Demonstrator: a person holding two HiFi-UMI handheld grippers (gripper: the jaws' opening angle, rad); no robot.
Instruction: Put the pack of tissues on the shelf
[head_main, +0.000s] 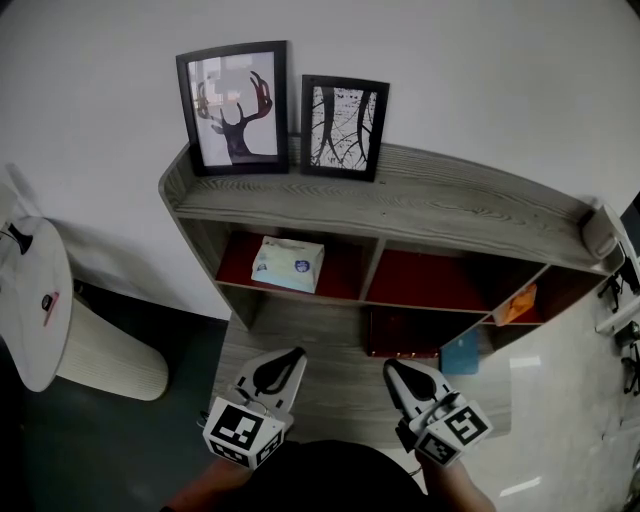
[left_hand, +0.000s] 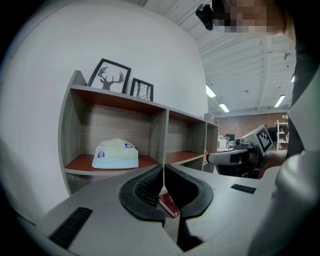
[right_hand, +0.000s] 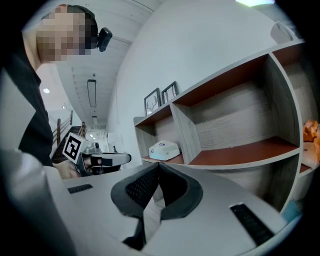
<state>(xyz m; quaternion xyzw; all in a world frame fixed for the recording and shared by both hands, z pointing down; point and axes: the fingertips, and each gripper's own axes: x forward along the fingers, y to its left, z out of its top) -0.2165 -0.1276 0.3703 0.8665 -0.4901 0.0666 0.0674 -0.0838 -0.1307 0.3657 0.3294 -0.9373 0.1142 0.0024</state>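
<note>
The pale blue-white pack of tissues (head_main: 288, 264) lies on the red floor of the shelf's upper left compartment; it also shows as the pack of tissues (left_hand: 116, 153) and the pack of tissues (right_hand: 164, 149). My left gripper (head_main: 295, 355) hovers low in front of the grey wooden shelf (head_main: 400, 200), well short of the pack, jaws shut and empty. My right gripper (head_main: 390, 367) sits beside it at about the same height, also shut on nothing. From the left gripper (left_hand: 163, 172) and the right gripper (right_hand: 159, 167), each sees the other held out to its side.
Two framed pictures, a deer (head_main: 234, 108) and branches (head_main: 343, 127), stand on the shelf top. A dark red book (head_main: 402, 335), a blue item (head_main: 460, 353) and an orange item (head_main: 518, 302) lie in lower compartments. A white round table (head_main: 30, 300) stands left.
</note>
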